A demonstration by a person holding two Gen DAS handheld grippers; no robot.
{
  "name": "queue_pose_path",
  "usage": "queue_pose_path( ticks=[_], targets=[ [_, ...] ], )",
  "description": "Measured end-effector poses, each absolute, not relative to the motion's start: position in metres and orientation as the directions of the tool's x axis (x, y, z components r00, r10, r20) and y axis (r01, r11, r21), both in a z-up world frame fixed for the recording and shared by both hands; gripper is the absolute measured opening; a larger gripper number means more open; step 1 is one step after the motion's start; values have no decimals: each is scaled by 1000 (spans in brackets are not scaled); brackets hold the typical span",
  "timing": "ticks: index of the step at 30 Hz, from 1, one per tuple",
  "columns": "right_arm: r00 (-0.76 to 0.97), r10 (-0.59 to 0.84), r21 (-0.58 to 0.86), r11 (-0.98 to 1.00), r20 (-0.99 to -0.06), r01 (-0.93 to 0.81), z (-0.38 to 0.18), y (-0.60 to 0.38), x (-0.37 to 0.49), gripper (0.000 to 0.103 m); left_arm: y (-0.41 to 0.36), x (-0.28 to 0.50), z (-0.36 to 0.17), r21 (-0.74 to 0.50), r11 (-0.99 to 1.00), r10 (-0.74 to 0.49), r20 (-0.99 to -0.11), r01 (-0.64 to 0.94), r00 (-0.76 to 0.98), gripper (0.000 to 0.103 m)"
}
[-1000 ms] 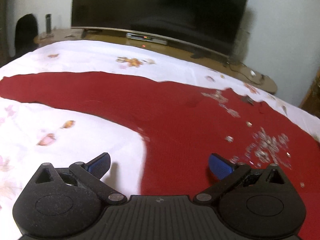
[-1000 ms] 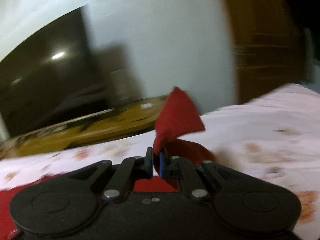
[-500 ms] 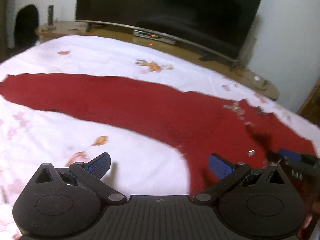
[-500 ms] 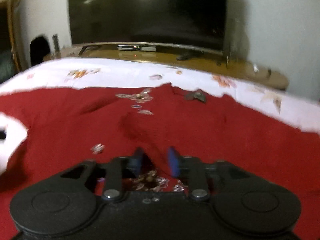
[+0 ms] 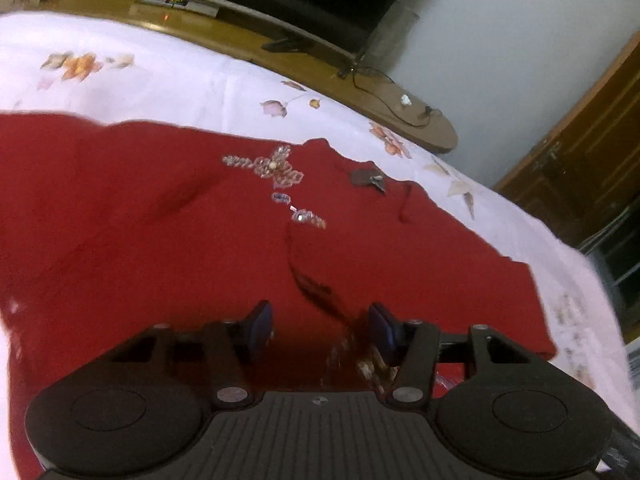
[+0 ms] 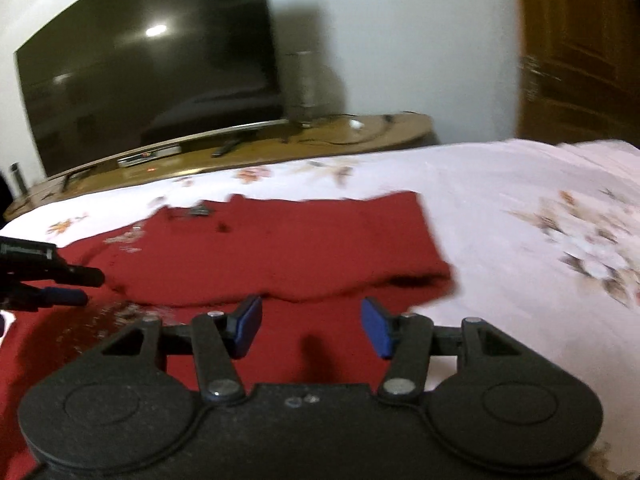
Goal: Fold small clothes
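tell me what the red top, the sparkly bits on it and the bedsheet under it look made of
Red top: likely a soft matte knit or jersey; it lies limp and the folded flap sags with no shine.
Sparkly bits: probably sequins or beads sewn on; they glint silver in a flower shape.
Bedsheet: thin woven cloth, perhaps cotton; matte white with a printed floral pattern.

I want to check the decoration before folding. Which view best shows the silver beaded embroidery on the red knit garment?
The left wrist view: the silver beaded embroidery sits centred and fairly sharp on the red knit garment. The right wrist view shows it only small and blurred near the left edge.
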State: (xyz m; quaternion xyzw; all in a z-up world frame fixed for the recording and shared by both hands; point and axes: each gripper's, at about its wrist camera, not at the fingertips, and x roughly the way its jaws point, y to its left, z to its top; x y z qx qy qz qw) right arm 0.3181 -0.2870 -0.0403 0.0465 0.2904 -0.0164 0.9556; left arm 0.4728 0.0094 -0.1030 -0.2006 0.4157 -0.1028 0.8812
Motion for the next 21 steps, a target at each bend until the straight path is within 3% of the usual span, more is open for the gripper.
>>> queue_pose_path(
  ticks=[2,3,4,5,14,18,21],
  targets=[
    [829,-28,87,992,-558,93,-44,-300,312,55,1,478,-103,-417,909,-337,-696,25,634,54],
    [828,-34,99,989,-560,108,-47,-305,312,55,-1,480,-102,-406,914,-331,-697,31,636,48],
    [824,-38,121,984,-565,128,-49,-316,312,55,-2,479,-102,-387,921,-319,-701,36,638,18],
    [822,-41,136,980,-568,144,-51,-322,312,55,-3,482,-103,-366,930,-304,-710,36,635,7],
    [800,1,295,930,-600,220,-68,-357,335,55,45,458,-61,-389,916,-331,-601,96,728,3],
    [795,21,313,925,-606,214,-74,-357,353,54,76,453,-83,-370,929,-281,-659,24,698,3],
    [779,14,291,932,-627,218,-79,-354,363,47,85,454,-100,-389,921,-279,-685,-14,673,3]
  ],
)
